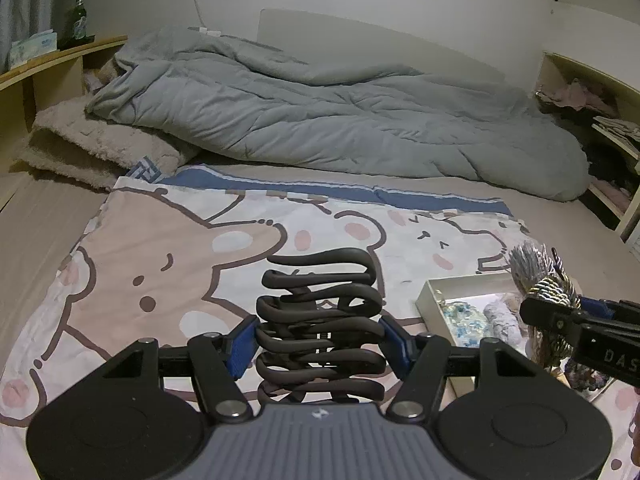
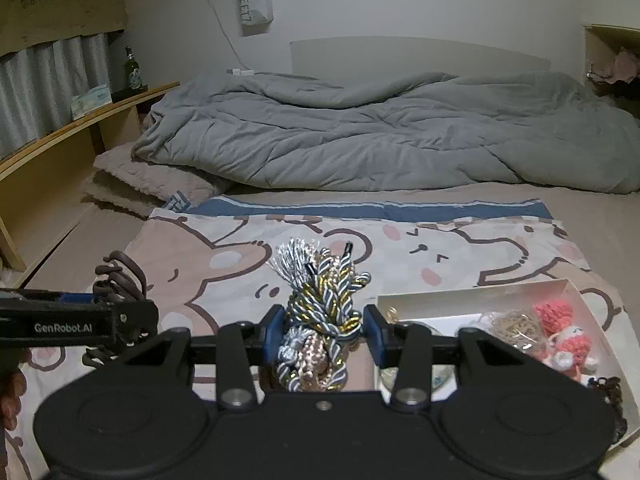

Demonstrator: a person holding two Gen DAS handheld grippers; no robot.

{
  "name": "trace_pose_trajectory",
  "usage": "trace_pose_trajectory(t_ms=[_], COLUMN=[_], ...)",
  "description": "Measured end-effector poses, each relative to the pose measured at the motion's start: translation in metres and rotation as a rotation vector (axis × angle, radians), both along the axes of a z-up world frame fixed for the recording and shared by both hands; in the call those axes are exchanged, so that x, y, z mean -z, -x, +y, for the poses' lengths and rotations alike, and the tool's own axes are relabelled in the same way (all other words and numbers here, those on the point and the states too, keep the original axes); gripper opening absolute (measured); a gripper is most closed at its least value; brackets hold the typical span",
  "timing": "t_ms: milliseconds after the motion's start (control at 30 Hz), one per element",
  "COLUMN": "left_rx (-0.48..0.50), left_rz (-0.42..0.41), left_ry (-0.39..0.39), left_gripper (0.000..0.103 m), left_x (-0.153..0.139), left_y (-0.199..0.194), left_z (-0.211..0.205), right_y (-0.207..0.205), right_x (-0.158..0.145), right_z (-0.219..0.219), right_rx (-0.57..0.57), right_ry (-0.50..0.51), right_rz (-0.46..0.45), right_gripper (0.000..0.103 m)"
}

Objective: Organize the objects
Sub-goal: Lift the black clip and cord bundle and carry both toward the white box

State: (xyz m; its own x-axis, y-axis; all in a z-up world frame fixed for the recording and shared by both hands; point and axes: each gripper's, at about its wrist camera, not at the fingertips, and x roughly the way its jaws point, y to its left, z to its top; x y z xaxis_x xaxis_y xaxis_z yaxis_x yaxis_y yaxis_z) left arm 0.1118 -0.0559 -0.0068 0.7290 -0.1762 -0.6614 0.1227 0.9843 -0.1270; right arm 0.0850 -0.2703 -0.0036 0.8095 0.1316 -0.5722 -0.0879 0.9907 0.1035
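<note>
My left gripper is shut on a stack of dark brown curved hair clips, held above the cartoon-bear cloth. It shows at the left of the right wrist view. My right gripper is shut on a bundle of twisted cords with tassels, in silver, gold, blue and beige. That bundle shows at the right of the left wrist view. A shallow white box lies right of it, holding pink knitted toys and small bagged items.
A rumpled grey duvet lies across the far side of the bed. A folded beige blanket sits at the far left. Wooden shelves with a green bottle and tissue pack line the left; shelves with clothes stand at the right.
</note>
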Motion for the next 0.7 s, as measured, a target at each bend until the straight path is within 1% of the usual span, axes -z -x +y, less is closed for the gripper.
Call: trace_pose_trajectory(t_ms=[233, 467, 600, 700], left_rx=[0.047, 0.119, 0.159, 0.19], left_rz=[0.016, 0.031, 0.058, 0.066], left_ry=[0.051, 0.084, 0.123, 0.117], left_gripper=[0.065, 0.065, 0.065, 0.065], left_x=[0.001, 0.006, 0.013, 0.017], left_y=[-0.001, -0.002, -0.004, -0.004], left_z=[-0.023, -0.063, -0.086, -0.105], right_y=[0.008, 0.014, 0.016, 0.018], right_x=[0.001, 0.006, 0.01, 0.015], right_z=[-0.024, -0.056, -0.074, -0.085], right_rx=[0.039, 0.091, 0.121, 0.136], right_ry=[0.002, 0.004, 0.008, 0.018], right_rz=[0.007, 0.018, 0.027, 0.041], right_gripper=[0.044, 0.044, 0.044, 0.044])
